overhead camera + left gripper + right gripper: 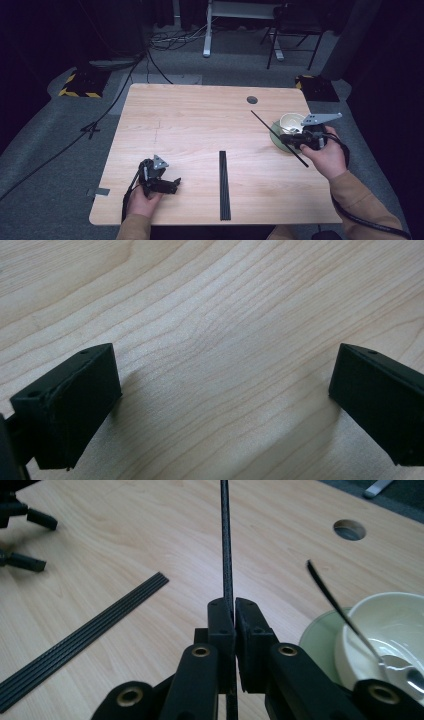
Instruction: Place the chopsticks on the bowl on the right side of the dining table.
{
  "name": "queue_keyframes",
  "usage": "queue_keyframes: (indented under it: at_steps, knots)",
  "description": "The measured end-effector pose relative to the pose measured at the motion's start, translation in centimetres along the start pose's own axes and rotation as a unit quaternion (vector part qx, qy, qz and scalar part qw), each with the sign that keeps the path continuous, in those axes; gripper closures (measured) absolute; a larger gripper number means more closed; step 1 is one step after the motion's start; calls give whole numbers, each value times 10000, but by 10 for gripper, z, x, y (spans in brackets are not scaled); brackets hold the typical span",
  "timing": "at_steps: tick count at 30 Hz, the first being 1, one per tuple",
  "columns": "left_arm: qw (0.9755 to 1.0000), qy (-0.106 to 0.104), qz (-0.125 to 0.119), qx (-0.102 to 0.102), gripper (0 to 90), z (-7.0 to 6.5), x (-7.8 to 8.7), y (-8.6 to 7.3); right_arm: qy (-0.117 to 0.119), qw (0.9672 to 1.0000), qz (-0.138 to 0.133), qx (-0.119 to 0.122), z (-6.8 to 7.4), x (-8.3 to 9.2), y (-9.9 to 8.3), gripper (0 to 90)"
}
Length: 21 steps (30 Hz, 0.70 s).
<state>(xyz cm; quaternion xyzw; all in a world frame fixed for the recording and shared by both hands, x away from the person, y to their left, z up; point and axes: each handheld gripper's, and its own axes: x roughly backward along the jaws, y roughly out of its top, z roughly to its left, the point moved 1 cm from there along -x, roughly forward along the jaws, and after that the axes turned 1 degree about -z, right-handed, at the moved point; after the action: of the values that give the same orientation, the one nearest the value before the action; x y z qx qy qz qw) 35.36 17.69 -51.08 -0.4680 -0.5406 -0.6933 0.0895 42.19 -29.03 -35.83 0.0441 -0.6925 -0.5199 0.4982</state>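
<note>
Pale wooden table (200, 120) looked smooth and grained, thin rod (226, 555) was matt black with fine texture, bowl (395, 625) was glossy cream ceramic, spoon (350, 625) was shiny metal

A light wooden table (200, 115) bears black rods (224, 185) and a green saucer (278, 142).

Black on pale wood

Thin black rod (226, 545), flat black ribbed strips (224, 185); cream round bowl (395, 625) on pale green saucer (320, 635); light-grained wooden tabletop (200, 120).
</note>
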Motion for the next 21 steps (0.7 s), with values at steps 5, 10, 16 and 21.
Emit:
queue_keyframes:
  at_steps: [5, 10, 16, 21]
  knots:
    - [10000, -5, 1, 3, 4, 0, 0, 0, -148, 9997, -137, -153, -16, 10, 5, 862]
    - [10000, -16, -6, 2, 4, 0, -1, 0, -254, 9994, -118, -221, -27, 13, 8, 862]
    - [10000, -14, -7, 1, 4, 0, -1, 0, -443, 9985, -45, -316, -52, 13, 10, 862]
    - [10000, -16, -8, 9, 4, 0, -1, 0, -571, 9976, 46, -388, -70, 7, 8, 862]
